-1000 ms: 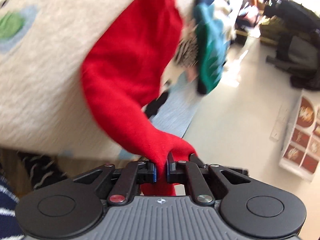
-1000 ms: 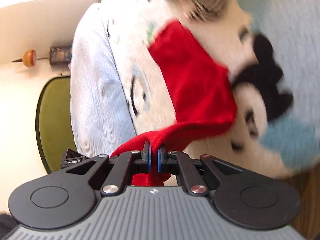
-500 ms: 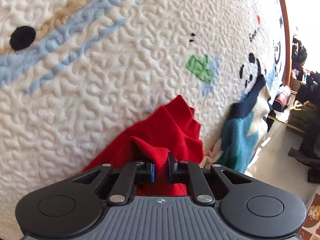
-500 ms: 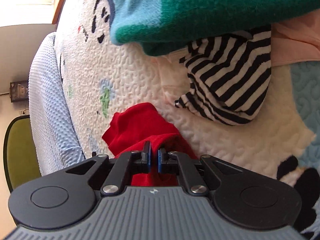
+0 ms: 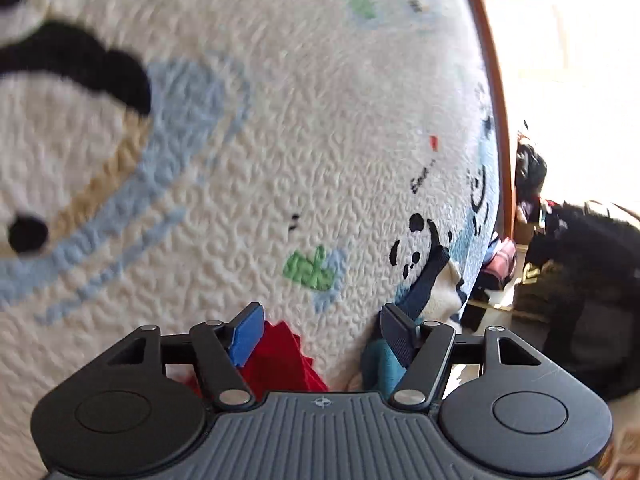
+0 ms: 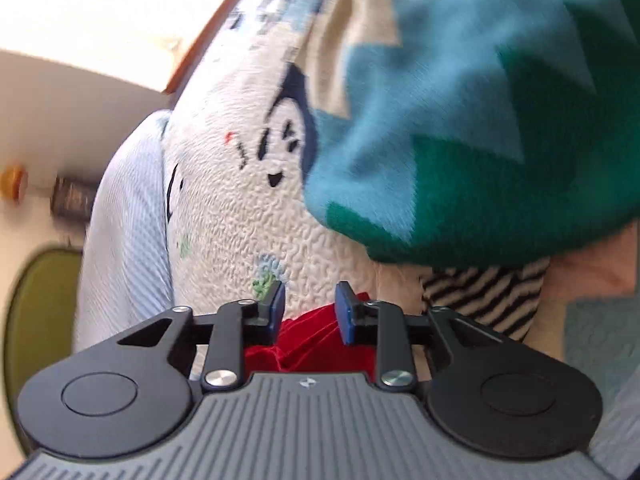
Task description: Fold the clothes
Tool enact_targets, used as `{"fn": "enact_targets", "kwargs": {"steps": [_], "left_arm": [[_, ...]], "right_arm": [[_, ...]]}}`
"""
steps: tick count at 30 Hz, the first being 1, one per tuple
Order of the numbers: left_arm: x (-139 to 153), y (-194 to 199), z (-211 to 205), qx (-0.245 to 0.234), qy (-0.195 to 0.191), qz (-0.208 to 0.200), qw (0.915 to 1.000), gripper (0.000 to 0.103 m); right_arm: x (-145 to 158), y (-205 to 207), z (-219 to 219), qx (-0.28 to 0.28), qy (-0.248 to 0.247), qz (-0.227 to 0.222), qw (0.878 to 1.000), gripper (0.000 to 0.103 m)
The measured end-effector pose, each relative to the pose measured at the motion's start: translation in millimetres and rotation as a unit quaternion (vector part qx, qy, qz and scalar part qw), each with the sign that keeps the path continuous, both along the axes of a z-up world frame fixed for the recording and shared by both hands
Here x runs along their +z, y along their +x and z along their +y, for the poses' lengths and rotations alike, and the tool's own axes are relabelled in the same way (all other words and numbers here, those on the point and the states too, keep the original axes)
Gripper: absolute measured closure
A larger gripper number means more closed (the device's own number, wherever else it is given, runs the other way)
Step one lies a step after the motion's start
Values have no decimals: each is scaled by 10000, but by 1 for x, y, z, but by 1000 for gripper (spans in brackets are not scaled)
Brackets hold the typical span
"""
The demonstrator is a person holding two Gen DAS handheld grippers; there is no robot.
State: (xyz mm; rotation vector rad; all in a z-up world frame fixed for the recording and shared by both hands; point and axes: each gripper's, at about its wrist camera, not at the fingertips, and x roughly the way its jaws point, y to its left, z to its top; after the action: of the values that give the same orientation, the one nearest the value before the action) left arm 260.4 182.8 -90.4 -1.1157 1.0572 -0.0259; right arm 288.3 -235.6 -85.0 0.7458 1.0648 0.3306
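Observation:
A red garment (image 5: 280,360) lies bunched on the white quilted bedspread (image 5: 260,140), just under my left gripper (image 5: 320,330), which is open and empty above it. In the right wrist view the same red garment (image 6: 312,340) lies between and below the fingers of my right gripper (image 6: 310,306), which is also open and holds nothing. Most of the garment is hidden behind the gripper bodies.
A teal, green and cream knit sweater (image 6: 480,120) lies heaped at the right, over a black-and-white striped garment (image 6: 480,296). A light blue pillow (image 6: 124,220) lies at the left. The wooden bed frame (image 5: 496,120), bags and floor are at the right in the left wrist view.
Both grippers held the red garment, lowered it onto the bedspread, then opened and let it go. Both have drawn back slightly.

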Motion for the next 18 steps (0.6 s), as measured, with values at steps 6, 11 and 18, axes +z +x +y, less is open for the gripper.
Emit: {"fn": "enact_targets", "kwargs": {"steps": [6,11,18], "left_arm": [[28,-39,-82,-2937,2016,-1716,9185,61],[-28,-11,-116,-3163,2818,-1362,8956,71],[-43,10,-89,-2935,2622,-1264,9106,98]], "right_arm": [[-7,-44,117,2957,-2212,-1745,9128,87],[-51,-17,144,2955,-2653,-1586,9040,103],[-75,33,119,1729,-2067,-870,9591,99]]}}
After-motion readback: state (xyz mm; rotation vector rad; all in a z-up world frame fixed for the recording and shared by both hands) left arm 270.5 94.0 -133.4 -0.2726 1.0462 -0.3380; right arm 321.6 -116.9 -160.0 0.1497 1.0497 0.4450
